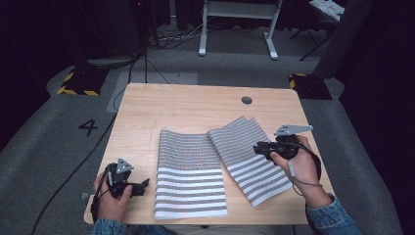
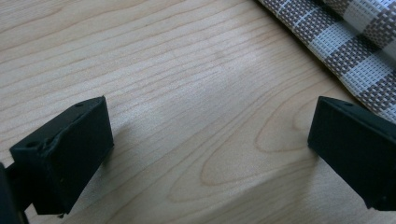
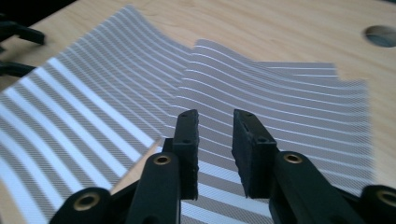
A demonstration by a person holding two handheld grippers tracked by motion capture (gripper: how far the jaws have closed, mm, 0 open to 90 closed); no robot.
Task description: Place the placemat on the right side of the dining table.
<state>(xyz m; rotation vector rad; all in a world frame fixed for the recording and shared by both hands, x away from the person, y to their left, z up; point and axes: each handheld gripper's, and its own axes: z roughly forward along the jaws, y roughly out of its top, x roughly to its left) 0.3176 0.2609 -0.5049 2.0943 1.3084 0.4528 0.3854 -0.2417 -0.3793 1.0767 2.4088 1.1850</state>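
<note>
Two striped woven placemats lie side by side on the wooden table (image 1: pixel 186 105). The left placemat (image 1: pixel 190 171) lies straight, and the right placemat (image 1: pixel 244 152) is turned at an angle with its edge against the first. My right gripper (image 1: pixel 258 148) hovers low over the right placemat (image 3: pixel 289 107), jaws a little apart with nothing between them (image 3: pixel 215 121). The left placemat (image 3: pixel 84 102) stretches away beyond it. My left gripper (image 1: pixel 143 186) rests near the table's front left corner, jaws wide open over bare wood (image 2: pixel 208 149), with the left placemat's corner (image 2: pixel 355 42) beside it.
A round cable hole (image 1: pixel 246 100) sits in the table near its far edge. A cable (image 1: pixel 73 171) runs across the grey floor on the left. A white desk frame (image 1: pixel 240 24) stands behind the table.
</note>
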